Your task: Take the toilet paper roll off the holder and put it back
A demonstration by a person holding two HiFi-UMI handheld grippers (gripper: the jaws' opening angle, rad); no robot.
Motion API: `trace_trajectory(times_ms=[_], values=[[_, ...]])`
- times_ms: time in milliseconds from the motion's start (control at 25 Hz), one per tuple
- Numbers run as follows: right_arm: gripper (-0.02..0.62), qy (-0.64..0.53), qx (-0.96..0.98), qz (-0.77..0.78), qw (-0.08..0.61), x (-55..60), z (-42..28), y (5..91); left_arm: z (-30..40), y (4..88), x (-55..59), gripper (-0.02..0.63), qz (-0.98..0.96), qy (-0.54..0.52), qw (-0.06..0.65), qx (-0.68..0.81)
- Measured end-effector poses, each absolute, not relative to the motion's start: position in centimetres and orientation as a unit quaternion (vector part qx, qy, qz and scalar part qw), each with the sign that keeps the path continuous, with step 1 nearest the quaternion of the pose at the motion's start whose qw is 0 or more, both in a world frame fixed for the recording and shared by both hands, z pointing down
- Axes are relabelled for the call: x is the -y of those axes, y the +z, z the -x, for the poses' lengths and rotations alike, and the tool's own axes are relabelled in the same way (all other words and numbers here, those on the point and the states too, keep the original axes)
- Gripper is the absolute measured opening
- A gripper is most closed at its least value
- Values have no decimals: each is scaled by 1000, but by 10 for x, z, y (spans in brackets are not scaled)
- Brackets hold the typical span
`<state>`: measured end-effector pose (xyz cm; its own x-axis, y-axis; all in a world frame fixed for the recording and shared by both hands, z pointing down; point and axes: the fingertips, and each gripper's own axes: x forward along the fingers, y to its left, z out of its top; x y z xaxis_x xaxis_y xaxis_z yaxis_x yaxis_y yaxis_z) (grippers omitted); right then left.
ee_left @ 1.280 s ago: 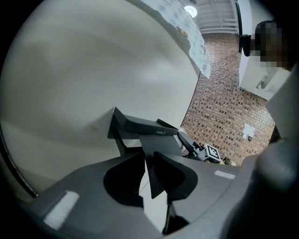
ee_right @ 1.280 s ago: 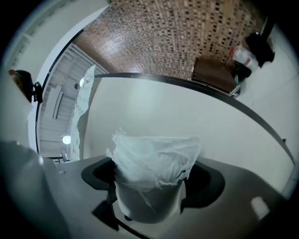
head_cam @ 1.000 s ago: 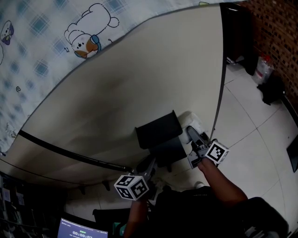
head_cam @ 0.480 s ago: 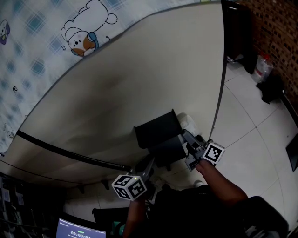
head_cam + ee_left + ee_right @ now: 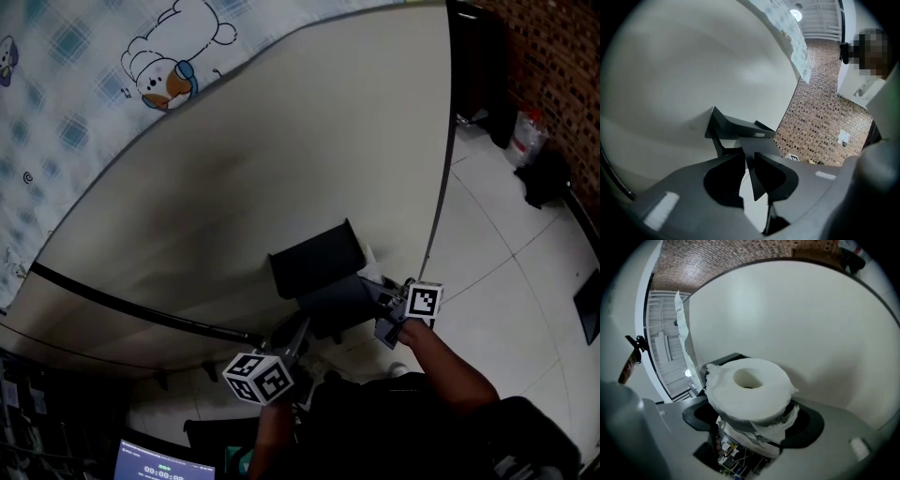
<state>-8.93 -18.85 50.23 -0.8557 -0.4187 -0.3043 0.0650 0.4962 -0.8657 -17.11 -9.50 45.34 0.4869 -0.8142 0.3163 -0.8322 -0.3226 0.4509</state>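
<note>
A black holder (image 5: 309, 262) is fixed low on the cream wall. The white toilet paper roll (image 5: 750, 390) sits end-on between the jaws of my right gripper (image 5: 752, 420), its core hole facing the camera and a torn sheet hanging below. Those jaws are closing, squeezing the roll's sides. In the head view the right gripper (image 5: 373, 289) is at the holder's right side, and the roll is mostly hidden behind it. My left gripper (image 5: 302, 330) reaches up under the holder. In the left gripper view its jaws (image 5: 747, 161) stand nearly together on the edge of the holder (image 5: 736, 126).
A cartoon-print sheet (image 5: 94, 94) hangs over the wall's upper left. A black bar (image 5: 141, 305) runs along the wall at lower left. White floor tiles (image 5: 506, 244), a brick wall (image 5: 562, 56) and a plastic bottle (image 5: 528, 139) lie to the right.
My right gripper has moved left and down toward the holder with the roll, which has slipped out of sight behind the holder in the head view. The left gripper has barely moved.
</note>
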Motion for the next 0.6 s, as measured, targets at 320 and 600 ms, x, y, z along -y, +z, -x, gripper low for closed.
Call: trace_trajectory(times_ms=[320,600], values=[[399,-510,-837,45,194,168,137,509,170,453,95,84,-816,26,282,504],[492,-460,-871,85,151,170,127,522,172,456,95,84,-815,26,277,507]])
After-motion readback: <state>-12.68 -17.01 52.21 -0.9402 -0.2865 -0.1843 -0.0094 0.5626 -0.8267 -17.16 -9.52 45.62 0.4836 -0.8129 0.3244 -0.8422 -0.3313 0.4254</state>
